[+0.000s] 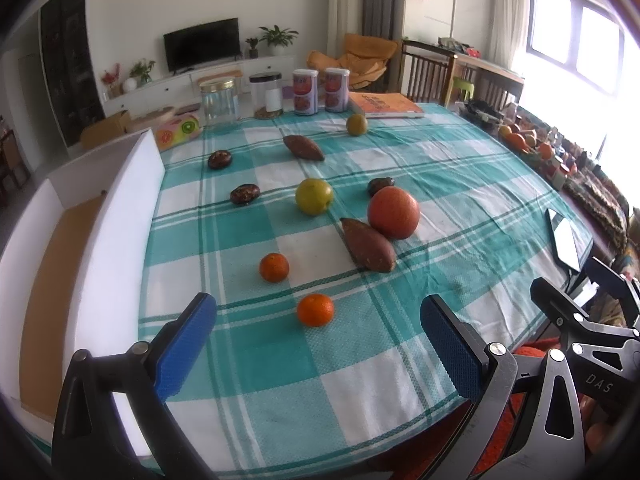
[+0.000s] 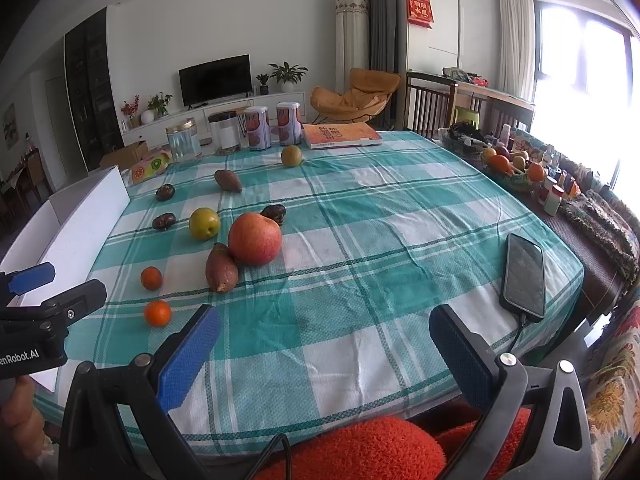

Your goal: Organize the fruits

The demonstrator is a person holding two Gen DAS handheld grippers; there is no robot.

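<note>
Fruits lie scattered on a teal checked tablecloth (image 1: 460, 168). Two small mandarins (image 1: 315, 310) (image 1: 274, 267), a red apple (image 1: 393, 212), a yellow-green fruit (image 1: 314, 196), another at the back (image 1: 357, 124), two sweet potatoes (image 1: 368, 245) (image 1: 303, 147) and three dark dried fruits (image 1: 245, 193) show in the left wrist view. My left gripper (image 1: 320, 344) is open and empty, just in front of the near mandarin. My right gripper (image 2: 324, 352) is open and empty over the table's near edge; the apple (image 2: 254, 238) and near mandarin (image 2: 157, 313) lie ahead to its left.
A white divided box (image 1: 120, 216) stands along the table's left edge. A phone (image 2: 524, 276) on a cable lies at the right. Jars, two cans (image 1: 306, 92) and an orange book (image 1: 386, 105) line the far edge. A fruit bowl (image 2: 508, 166) sits far right.
</note>
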